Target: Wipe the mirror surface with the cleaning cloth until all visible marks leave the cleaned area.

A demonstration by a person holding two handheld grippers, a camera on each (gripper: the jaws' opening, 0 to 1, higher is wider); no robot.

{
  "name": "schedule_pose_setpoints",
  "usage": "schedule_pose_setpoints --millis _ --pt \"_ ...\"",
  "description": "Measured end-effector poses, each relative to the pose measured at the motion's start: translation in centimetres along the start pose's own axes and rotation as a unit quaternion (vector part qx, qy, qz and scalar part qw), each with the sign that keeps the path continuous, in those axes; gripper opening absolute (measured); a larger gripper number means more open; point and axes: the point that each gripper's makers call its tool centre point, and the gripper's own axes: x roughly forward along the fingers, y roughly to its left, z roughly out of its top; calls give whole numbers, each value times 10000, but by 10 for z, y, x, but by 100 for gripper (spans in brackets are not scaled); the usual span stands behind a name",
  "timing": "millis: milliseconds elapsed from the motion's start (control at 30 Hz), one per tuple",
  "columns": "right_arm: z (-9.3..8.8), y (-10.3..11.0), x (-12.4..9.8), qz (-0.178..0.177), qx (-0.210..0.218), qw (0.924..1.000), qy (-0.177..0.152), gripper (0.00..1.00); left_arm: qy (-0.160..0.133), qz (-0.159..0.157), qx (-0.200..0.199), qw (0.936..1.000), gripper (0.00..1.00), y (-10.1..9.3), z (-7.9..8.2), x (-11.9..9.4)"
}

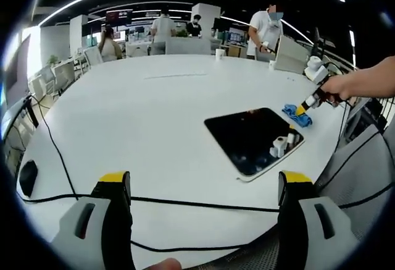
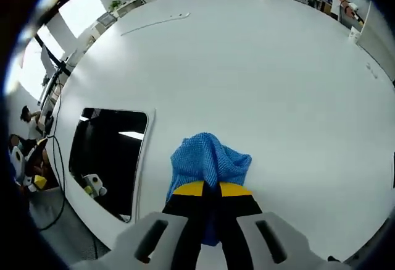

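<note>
Now R claw (image 2: 211,191) pinching cloth (image 2: 208,157) beside mirror (image 2: 108,156) edge; L claw (image 1: 203,186) spread, table (image 1: 148,115) wide open.

Bare table (image 1: 154,115) surrounds mirror (image 1: 253,137); cable (image 1: 185,204) crosses the near edge.

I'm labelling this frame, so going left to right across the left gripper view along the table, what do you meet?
Black cable → mirror → blue cloth → right gripper → the person's hand holding it.
</note>
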Motion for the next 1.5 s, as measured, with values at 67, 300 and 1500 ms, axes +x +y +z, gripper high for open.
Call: schedule_pose_setpoints --millis 67,300,1500 --pt "-1 2 -3 22 -14 10000 31 3 -18 -2 18 10000 99 1 1 -1" --pt "20 11 -38 432 -1069 9897 -850 44 -147 -108 64 9998 99 2 9 -8" --pt "-52 25 -79 748 -1097 9593 -2494 98 -407 -445 -7 9982 99 0 19 -19"
